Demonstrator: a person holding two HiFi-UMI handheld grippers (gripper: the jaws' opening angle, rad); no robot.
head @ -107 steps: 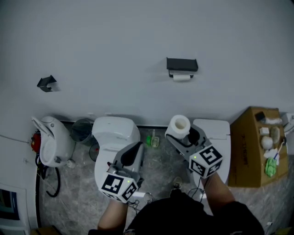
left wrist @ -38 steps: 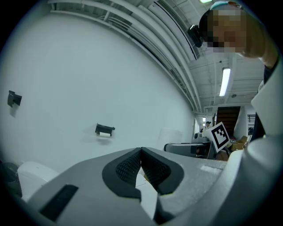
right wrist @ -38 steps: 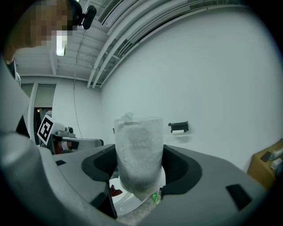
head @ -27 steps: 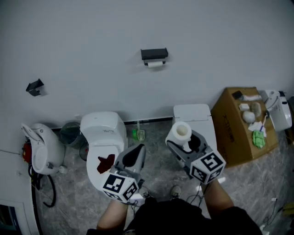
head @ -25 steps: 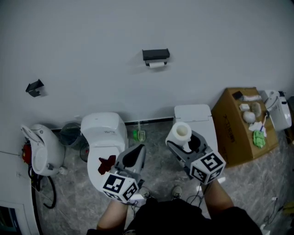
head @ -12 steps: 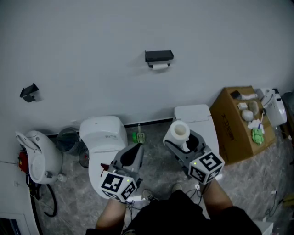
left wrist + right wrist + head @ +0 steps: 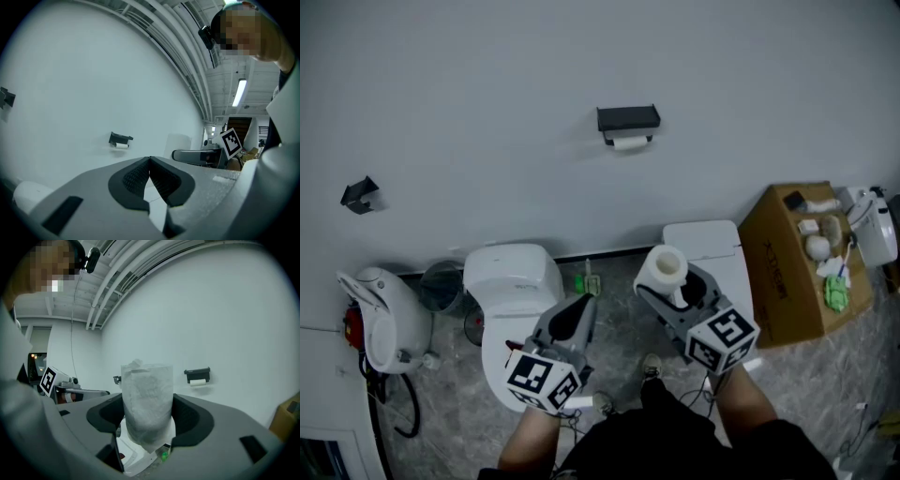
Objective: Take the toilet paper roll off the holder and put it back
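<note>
Seen from above, a person (image 7: 675, 445) holds two tongs out over a grey bathroom floor (image 7: 617, 326). Each carries a marker cube (image 7: 542, 380) patterned in black-and-white squares, with no words. The left tongs (image 7: 584, 302) are closed, pads touching, nothing between them. The right tongs (image 7: 667, 281) stand wide, gripping a white toilet paper roll (image 7: 664, 266) upright, pads pressed on both its sides. Below are a white toilet (image 7: 514, 277) and, to the right, a cardboard box (image 7: 783, 272) whose side print is too small to read. Farther off, on the pale wall (image 7: 487, 112), a black holder (image 7: 628, 118) has a small white roll (image 7: 628, 143) under it, well apart from the held one.
</note>
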